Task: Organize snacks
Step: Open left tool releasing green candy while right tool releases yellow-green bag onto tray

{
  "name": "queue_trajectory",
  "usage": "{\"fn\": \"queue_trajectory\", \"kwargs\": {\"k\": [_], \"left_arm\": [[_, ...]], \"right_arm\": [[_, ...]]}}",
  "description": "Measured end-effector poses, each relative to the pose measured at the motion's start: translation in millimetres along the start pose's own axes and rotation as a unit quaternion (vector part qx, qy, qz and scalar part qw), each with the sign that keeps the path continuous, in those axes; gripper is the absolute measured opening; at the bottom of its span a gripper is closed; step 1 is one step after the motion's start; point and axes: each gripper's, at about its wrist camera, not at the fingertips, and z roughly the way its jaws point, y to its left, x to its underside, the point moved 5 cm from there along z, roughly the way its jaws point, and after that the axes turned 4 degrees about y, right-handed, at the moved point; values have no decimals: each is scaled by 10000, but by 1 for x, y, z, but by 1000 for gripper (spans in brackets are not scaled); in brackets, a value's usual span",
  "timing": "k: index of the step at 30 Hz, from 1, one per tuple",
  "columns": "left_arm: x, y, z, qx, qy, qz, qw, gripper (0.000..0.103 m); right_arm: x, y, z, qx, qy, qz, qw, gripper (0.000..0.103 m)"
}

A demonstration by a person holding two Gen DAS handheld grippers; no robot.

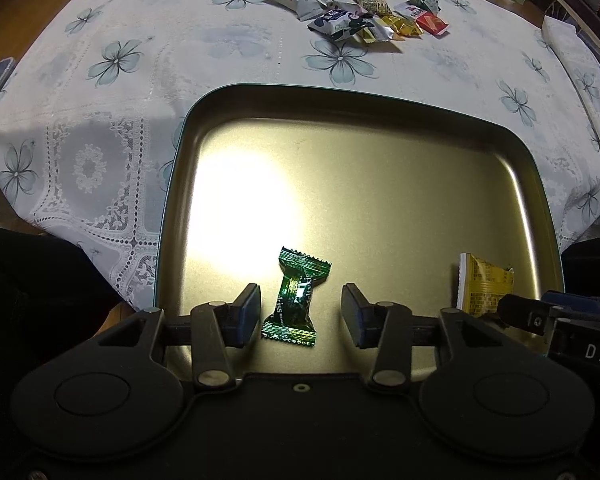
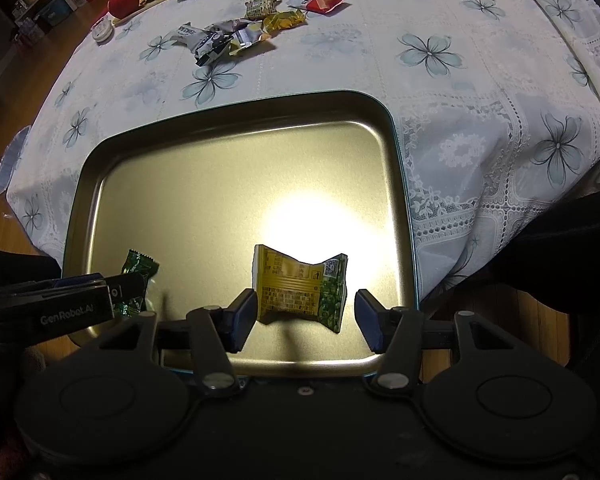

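**Tray mostly free, snack pile at far side**

Gold metal tray (image 1: 380,168) bare across middle and far part; near edge holds green foil candy (image 1: 296,296) and yellow snack packet (image 2: 300,288). Cluster of mixed wrapped snacks (image 1: 364,16) blocks far floral-clothed worktop (image 1: 100,120); the strip between stays bare.

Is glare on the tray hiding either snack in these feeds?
Left wrist view: a blown-out hotspot on the tray sits left of and above the green candy, whose wrapper stays readable. Right wrist view: the glare lies just behind the yellow packet, washing out the tray floor, not the packet; edges bow from fisheye.
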Motion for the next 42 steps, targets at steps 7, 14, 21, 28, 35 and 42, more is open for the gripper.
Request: {"fn": "queue_trajectory", "kwargs": {"k": [7,14,21,28,35,42], "left_arm": [[0,0,-1,-2,3,-11,10000,52],[1,0,-1,-29,27,-32,10000,52],[2,2,-2,-13,38,-96,9999,52],[4,5,-5,55,37,-218,9997,52],[4,6,-6,68,163,-301,9994,52],[-13,1,-16,-16,216,-290,9993,52]], "right_arm": [[-1,-3,2,144,11,87,9999,64],[1,-8,8,236,267,313,9989,64],[2,-10,12,344,495,308,9977,64],[3,-10,13,460,592,294,9967,64],[3,-7,15,434,752,210,9960,64],[-12,-4,5,257,821,157,9962,64]]}}
